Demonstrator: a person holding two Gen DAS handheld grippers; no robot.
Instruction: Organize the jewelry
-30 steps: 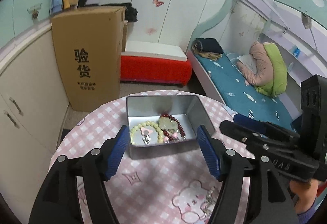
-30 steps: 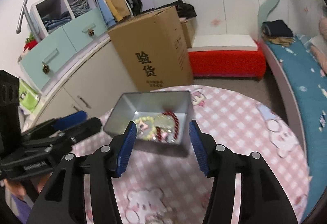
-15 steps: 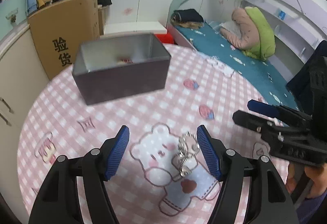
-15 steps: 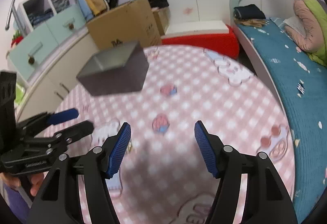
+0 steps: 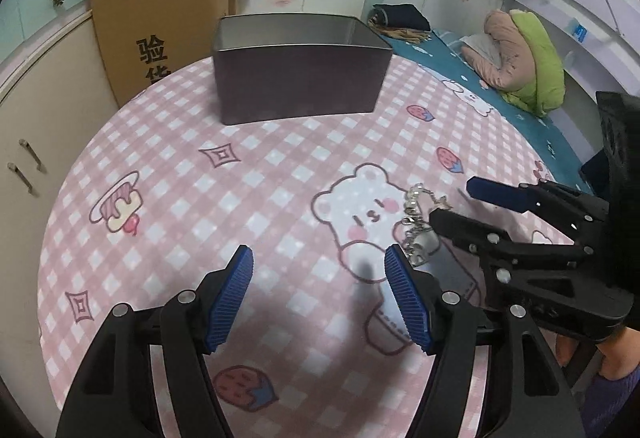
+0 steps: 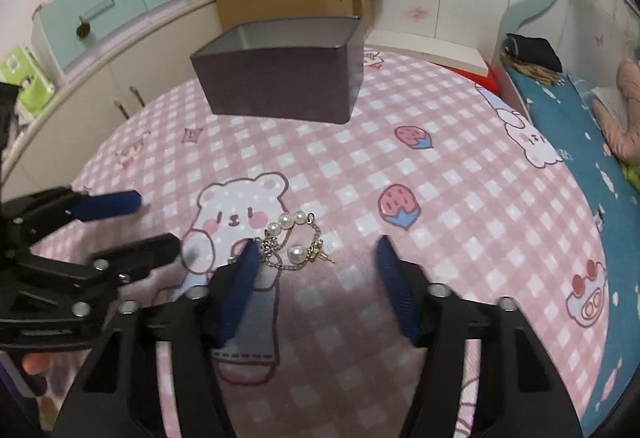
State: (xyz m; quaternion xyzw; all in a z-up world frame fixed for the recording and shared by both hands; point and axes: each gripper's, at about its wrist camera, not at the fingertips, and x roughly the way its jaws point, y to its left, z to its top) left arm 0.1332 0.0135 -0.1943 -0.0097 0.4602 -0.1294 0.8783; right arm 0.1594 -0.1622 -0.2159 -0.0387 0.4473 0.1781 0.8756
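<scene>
A pearl-and-chain earring (image 6: 294, 244) lies on the pink checked tablecloth (image 6: 460, 198), on the printed bear. It also shows in the left wrist view (image 5: 418, 220). My right gripper (image 6: 312, 258) is open and low over the cloth, with the earring just ahead of its left finger. It appears from the side in the left wrist view (image 5: 456, 202). My left gripper (image 5: 320, 290) is open and empty, to the left of the earring. A grey metal tin (image 5: 300, 66) stands at the table's far side; its contents are hidden.
A cardboard box (image 5: 160, 26) and cream cabinets (image 5: 44, 98) stand past the table's left edge. A bed with teal bedding (image 6: 568, 106) runs along the right. The round table's edge curves close on both sides.
Both grippers have pulled back from over the tin and come down low towards the table's near side. The right gripper now reaches the earring. The tin's inside has gone out of sight.
</scene>
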